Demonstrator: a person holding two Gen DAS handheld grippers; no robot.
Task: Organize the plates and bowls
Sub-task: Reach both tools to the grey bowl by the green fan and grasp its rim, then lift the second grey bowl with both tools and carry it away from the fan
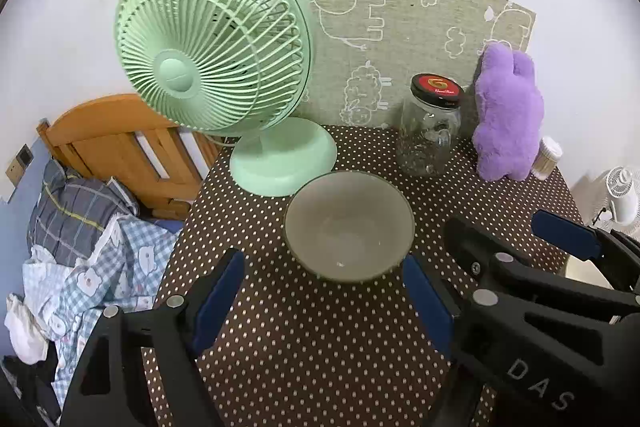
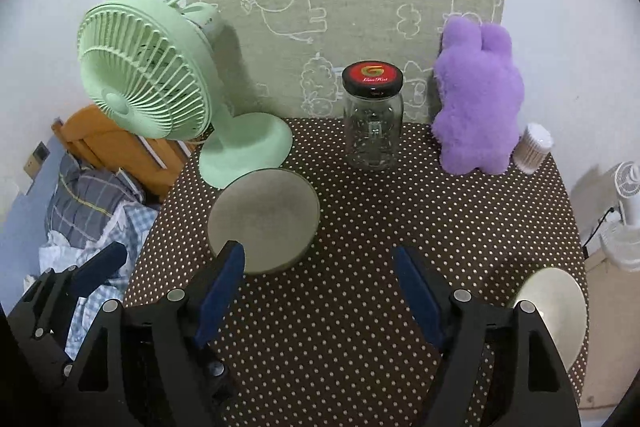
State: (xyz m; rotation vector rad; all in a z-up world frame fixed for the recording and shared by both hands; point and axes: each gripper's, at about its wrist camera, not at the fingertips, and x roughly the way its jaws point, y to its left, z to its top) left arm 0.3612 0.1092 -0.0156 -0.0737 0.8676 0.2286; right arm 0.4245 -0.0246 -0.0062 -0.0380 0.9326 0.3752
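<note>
Two claws wide open, nothing held: left claw [image 1: 324, 303], right claw [image 2: 320, 291] | bowl [image 1: 348, 227] stood on table [image 1: 320, 347] at 12 o'clock of my left claw, plate [image 2: 560, 311] at 4 o'clock of my right | step, I judged: approach | next: straddle bowl's rim, close.

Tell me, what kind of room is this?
Probably a bedroom: a wooden bed with checked bedding stands beside the polka-dot table, which holds a purple plush bunny and a green fan.

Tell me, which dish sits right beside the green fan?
The deep grey bowl, by the fan's base. The pale plate lies at the table's right edge.
</note>
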